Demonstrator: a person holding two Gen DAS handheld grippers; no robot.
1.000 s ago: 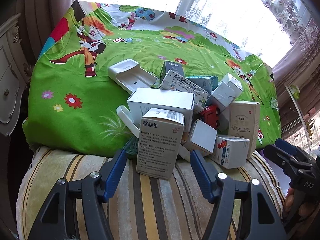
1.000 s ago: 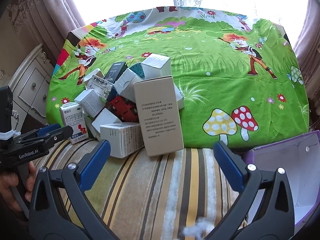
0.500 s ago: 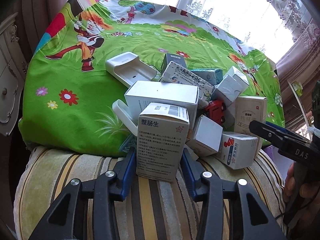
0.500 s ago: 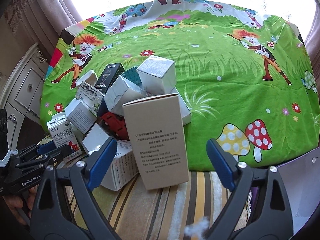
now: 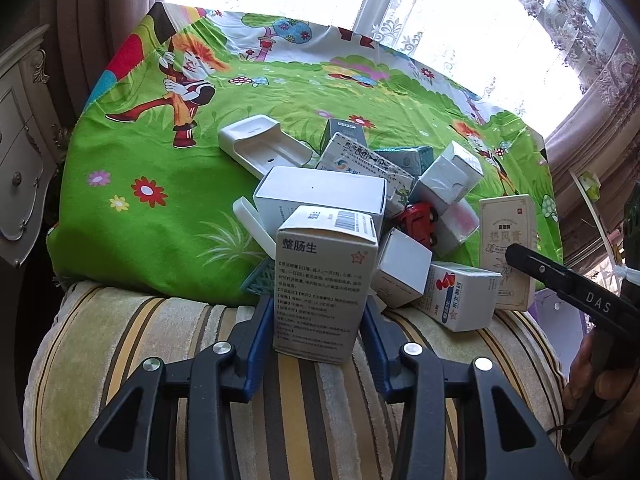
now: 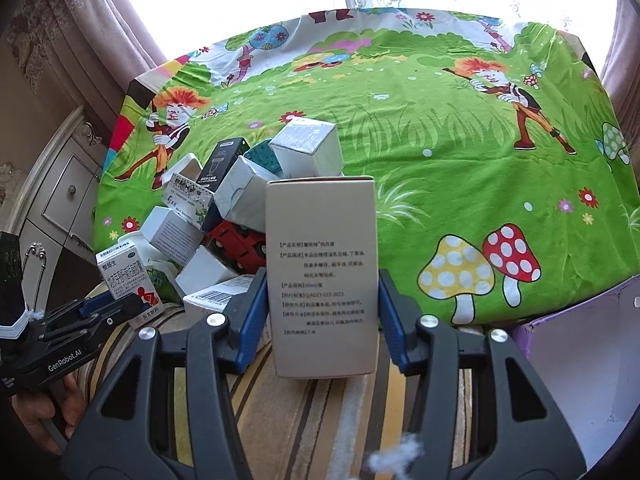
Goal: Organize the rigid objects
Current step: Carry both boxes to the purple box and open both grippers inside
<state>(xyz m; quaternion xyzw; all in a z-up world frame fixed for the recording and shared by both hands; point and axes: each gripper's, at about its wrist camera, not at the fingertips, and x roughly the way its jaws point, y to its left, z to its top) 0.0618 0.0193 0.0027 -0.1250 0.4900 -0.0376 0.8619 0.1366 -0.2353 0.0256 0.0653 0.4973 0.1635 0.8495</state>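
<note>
Cardboard boxes are piled at the blanket's (image 5: 152, 184) near edge. The white box (image 5: 324, 288) is squeezed by the left gripper (image 5: 318, 320). The tan box (image 6: 322, 276) sits inside the closing right gripper (image 6: 320, 316), so 2 boxes can be lifted out.

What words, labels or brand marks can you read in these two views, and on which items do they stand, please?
"整肠生": white box clamped in the left gripper.
"热风膏": beige box, right gripper jaws closing on it.
"DAS": right gripper's black body, seen from the left wrist.
"GenRobot.AI": left gripper's body, seen from the right wrist.
Fine print and barcodes on the boxes: too small to read.
</note>
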